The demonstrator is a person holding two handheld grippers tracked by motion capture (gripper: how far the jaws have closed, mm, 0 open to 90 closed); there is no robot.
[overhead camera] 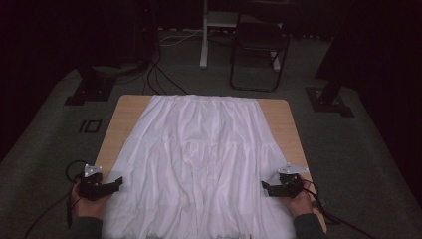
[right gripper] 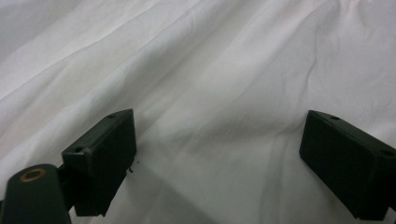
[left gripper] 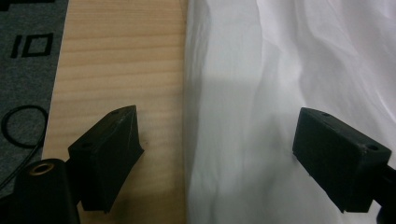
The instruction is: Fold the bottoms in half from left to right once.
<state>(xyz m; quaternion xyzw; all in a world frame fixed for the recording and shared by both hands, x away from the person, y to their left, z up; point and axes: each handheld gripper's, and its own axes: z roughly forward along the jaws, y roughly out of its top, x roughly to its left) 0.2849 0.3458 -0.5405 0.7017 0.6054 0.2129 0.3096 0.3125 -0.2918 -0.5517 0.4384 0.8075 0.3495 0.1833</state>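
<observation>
A white skirt [overhead camera: 199,159] lies spread flat over the wooden table [overhead camera: 124,112], waistband toward 12 o'clock, hem toward 6 o'clock and hanging past the near edge. The left gripper [overhead camera: 117,183] sits at the skirt's 8 o'clock edge, pointing toward 3 o'clock. In the left gripper view its jaws stand wide apart, one over bare wood [left gripper: 112,74], the other over cloth [left gripper: 280,70], nothing pinched. The right gripper [overhead camera: 265,188] sits at the 4 o'clock edge, pointing toward 9 o'clock; its jaws stand equally wide above wrinkled fabric [right gripper: 210,70], nothing gripped.
</observation>
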